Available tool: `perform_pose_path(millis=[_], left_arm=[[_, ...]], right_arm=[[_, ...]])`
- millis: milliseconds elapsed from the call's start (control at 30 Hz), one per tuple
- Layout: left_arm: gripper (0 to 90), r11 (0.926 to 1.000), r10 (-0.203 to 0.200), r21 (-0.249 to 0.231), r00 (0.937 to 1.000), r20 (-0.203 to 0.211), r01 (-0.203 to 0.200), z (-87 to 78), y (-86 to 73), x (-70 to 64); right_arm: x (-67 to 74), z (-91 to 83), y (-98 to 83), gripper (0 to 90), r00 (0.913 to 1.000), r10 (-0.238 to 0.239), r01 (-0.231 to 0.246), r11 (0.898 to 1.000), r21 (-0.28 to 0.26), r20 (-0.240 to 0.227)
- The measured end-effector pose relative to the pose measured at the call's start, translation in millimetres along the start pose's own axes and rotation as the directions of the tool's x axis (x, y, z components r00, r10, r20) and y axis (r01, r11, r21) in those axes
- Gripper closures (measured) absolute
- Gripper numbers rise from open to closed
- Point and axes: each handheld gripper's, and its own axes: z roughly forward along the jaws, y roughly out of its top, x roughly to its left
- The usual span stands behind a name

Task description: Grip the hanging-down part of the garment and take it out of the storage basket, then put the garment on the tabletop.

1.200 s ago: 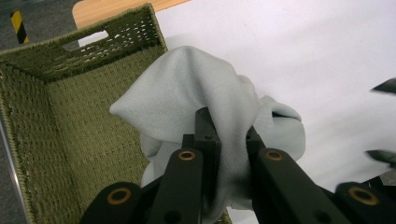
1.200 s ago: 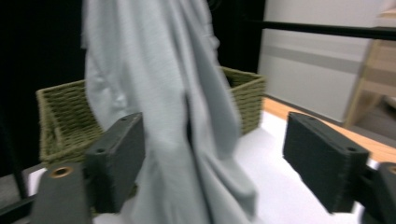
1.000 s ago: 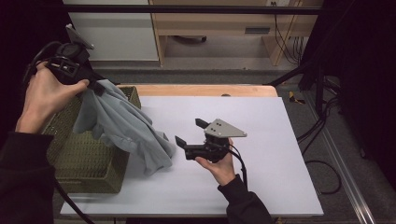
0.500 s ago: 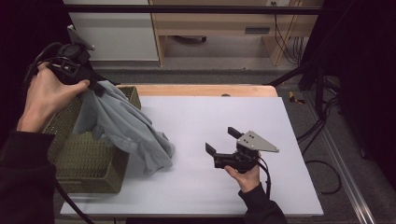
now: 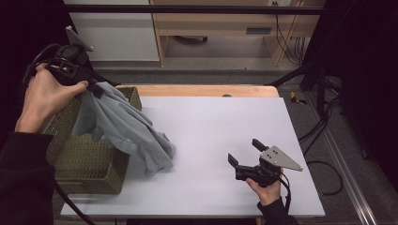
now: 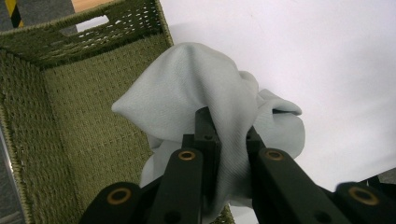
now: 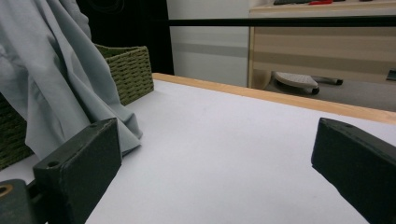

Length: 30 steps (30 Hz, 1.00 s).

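A pale grey cloth hangs from my left gripper, which is shut on its top edge above the green woven basket. The cloth's lower end rests bunched on the white table beside the basket. In the left gripper view the jaws pinch a fold of the cloth over the basket. My right gripper is held low near the table's front right, open, with nothing between its fingers. It faces the cloth and the basket.
The white table has a wooden strip along its far edge. Behind it stand a wooden desk and a white cabinet. Cables lie on the floor to the right.
My right gripper has drawn back from the cloth toward the table's front right, open. The left gripper still holds the cloth up at about the same place.
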Motion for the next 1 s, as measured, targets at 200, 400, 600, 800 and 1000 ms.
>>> perform_pose_path(millis=[200,400,600,800,1000], left_arm=[[83.2,1.0000,-0.001,0.000,1.0000,0.008,0.001,0.6,0.4,1.7],[83.3,1.0000,0.000,0.000,1.0000,0.008,0.000,2.9,0.5,1.8],[83.3,1.0000,-0.001,-0.001,0.9999,0.011,0.001,3.1,0.1,1.9],[83.3,1.0000,-0.005,0.002,0.9999,0.010,0.005,2.7,-0.1,2.4],[83.3,1.0000,0.001,0.001,0.9999,0.013,-0.001,3.6,2.3,-1.7]], right_arm=[[-4.0,-7.6,-10.4,1.2,0.9995,-0.004,0.004,1.000,-0.014,0.033],[-6.6,-11.7,-24.1,1.2,0.9990,0.022,-0.021,1.000,-0.014,0.040],[-10.6,-16.0,-30.8,1.2,0.9981,0.034,-0.033,0.999,-0.012,0.051],[-11.4,-20.7,-30.5,1.3,0.9982,0.024,-0.023,0.999,-0.022,0.054],[-11.3,-21.8,-31.6,1.2,0.9984,0.025,-0.024,1.000,-0.014,0.051]])
